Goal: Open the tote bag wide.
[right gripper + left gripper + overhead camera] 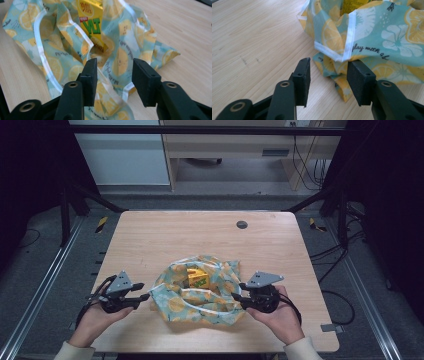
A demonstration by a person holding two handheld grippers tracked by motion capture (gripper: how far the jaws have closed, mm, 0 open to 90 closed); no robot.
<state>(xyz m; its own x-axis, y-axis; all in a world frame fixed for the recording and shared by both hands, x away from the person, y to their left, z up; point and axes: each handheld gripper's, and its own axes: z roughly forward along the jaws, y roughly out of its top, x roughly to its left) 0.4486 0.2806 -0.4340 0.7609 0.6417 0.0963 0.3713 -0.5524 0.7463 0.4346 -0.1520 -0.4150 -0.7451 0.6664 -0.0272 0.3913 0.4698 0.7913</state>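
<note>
While both grippers stand parted at the sides of the bundle, the work in hand reads as wrapping a yellow carton [197,278] in a lemon-print cloth [200,302] on the worktop [165,232].

Starting at the left, the left gripper [143,291] hovers just beside the cloth's left edge, its jaws apart with nothing pressed between them. In the left gripper view a white-hemmed corner [342,56] of the cloth points toward the gap, just ahead of the right-hand pad [359,82]; whether it brushes that pad I cannot tell.

In the middle, the carton sits upright inside the loosely gathered cloth, its folds standing around it but not closed over the top.

On the right, the right gripper [238,291] is at the cloth's right edge, jaws likewise apart. In the right gripper view the fabric [62,65] lies under and between the pads [91,80], unclamped, with the carton [92,25] well ahead.

To do this step well, I would judge that each gripper should pick a hemmed corner, not a mid-fold, bite only one layer, and lift evenly from both sides so the carton is not tipped. Pulling one side first could drag the bundle across the wood.
</note>
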